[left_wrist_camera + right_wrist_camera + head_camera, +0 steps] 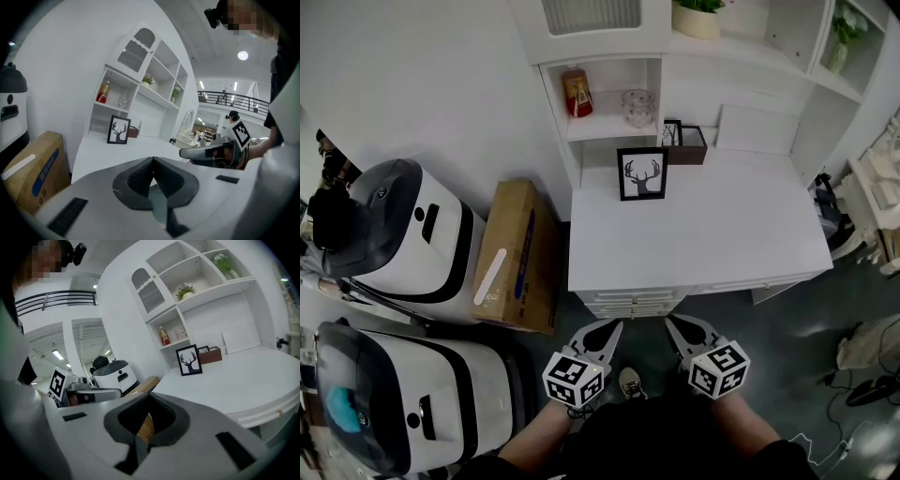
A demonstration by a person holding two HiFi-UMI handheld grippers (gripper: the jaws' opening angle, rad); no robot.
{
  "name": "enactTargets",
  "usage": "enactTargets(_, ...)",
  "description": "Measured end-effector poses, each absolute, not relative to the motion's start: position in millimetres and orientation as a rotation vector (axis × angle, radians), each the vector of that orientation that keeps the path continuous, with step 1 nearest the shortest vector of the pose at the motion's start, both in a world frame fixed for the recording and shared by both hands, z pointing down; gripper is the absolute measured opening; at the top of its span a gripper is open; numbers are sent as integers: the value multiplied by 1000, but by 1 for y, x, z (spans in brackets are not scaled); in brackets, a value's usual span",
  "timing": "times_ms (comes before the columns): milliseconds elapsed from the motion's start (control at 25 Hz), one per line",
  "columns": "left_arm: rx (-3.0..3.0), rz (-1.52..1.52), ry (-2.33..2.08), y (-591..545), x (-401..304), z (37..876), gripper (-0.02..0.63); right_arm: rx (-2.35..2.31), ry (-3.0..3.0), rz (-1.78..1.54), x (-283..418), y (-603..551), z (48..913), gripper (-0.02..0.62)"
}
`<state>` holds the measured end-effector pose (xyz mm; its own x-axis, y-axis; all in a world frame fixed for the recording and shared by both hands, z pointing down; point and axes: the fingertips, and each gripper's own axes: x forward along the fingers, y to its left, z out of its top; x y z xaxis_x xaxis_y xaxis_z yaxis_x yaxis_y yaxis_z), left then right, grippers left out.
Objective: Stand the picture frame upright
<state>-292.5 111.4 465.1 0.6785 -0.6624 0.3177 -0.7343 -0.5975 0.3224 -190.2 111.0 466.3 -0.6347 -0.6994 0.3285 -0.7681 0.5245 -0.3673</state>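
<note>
The black picture frame with a deer-antler print stands upright near the back left of the white desk. It also shows in the left gripper view and the right gripper view. Both grippers hover side by side in front of the desk's front edge, well short of the frame. My left gripper is shut with nothing in it. My right gripper is also shut and holds nothing. Each gripper view catches the other gripper off to the side.
A brown open box with a small frame sits behind the picture frame. A red bottle and a glass jar stand on the shelf. A cardboard box and two white machines stand left of the desk.
</note>
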Motion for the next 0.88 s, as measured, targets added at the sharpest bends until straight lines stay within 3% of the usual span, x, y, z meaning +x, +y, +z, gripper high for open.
enactTargets(880, 2455, 220, -1099, 114, -296, 466, 5, 1236, -2622, 745, -200, 109, 469, 3)
